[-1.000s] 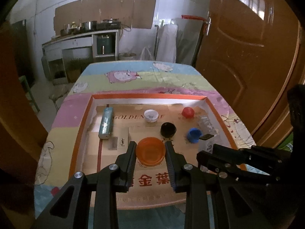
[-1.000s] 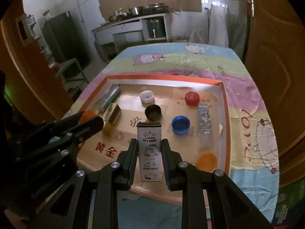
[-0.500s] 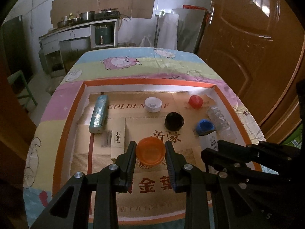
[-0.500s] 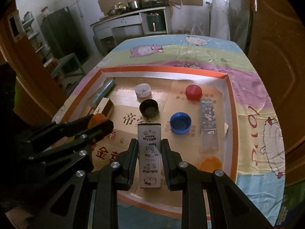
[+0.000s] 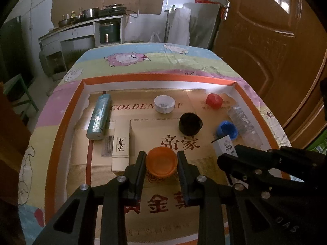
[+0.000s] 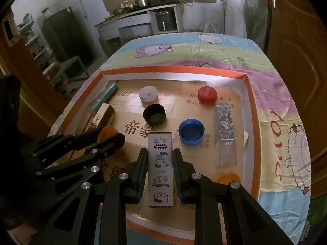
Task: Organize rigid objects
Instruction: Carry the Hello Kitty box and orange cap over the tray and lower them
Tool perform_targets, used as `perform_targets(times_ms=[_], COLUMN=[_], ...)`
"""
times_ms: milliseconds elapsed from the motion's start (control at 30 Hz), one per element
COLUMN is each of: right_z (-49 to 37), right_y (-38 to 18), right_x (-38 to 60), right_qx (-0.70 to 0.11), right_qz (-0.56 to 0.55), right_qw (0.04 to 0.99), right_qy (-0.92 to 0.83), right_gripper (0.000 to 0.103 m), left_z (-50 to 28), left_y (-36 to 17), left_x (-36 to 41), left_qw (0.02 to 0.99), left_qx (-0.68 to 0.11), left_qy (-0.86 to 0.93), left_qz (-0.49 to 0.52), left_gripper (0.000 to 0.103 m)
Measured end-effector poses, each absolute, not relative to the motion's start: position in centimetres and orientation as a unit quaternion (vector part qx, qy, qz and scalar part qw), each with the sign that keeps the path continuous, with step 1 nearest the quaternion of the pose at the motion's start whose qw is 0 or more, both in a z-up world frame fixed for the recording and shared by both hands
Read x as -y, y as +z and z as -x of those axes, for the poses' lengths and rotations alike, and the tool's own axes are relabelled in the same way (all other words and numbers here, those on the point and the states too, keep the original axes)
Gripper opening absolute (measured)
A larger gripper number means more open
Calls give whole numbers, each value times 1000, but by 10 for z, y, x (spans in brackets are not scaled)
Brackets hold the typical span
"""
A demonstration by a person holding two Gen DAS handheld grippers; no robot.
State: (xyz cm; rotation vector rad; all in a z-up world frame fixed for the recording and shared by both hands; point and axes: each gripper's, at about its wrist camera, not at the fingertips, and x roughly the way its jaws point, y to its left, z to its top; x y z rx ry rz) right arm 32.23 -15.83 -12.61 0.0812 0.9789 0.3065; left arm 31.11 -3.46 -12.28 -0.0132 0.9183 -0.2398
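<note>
Orange cap [image 5: 161, 164] and Hello Kitty box [image 6: 160, 169], each clamped by a hand-held gripper, sit lower over the tray [image 5: 61, 126].

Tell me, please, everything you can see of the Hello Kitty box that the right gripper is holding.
The Hello Kitty box is a slim, tall, white carton, apparently cardboard, printed with black cartoon figures, stars and lettering. The right gripper clamps its long sides, lettering upside down to the right wrist camera, over the tray, its far end near the blue cap.
</note>
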Motion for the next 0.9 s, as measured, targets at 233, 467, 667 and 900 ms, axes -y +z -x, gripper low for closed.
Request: perform_targets(times_ms=[233,467,667,900], right_z=[-325,-328,-330,-329], right_y=[-130,-133,-138,-138], right_x=[160,161,160,160], right_qx=[-470,-471,-471,-467], right_qz=[-40,-36,-31,-30], right_qw=[870,870,871,873], right_qy=[143,139,136,137], right_gripper=[25,25,25,26], left_z=[-316,-318,-322,-325], left_y=[-125,-126,-127,-129], left_x=[36,37,36,35], left_qw=[889,890,890,892], left_qx=[-442,-442,-440,-436], left_qy=[-115,-116,-117,-123], left_qz=[0,-4,-5,-3], left_gripper=[30,30,30,31])
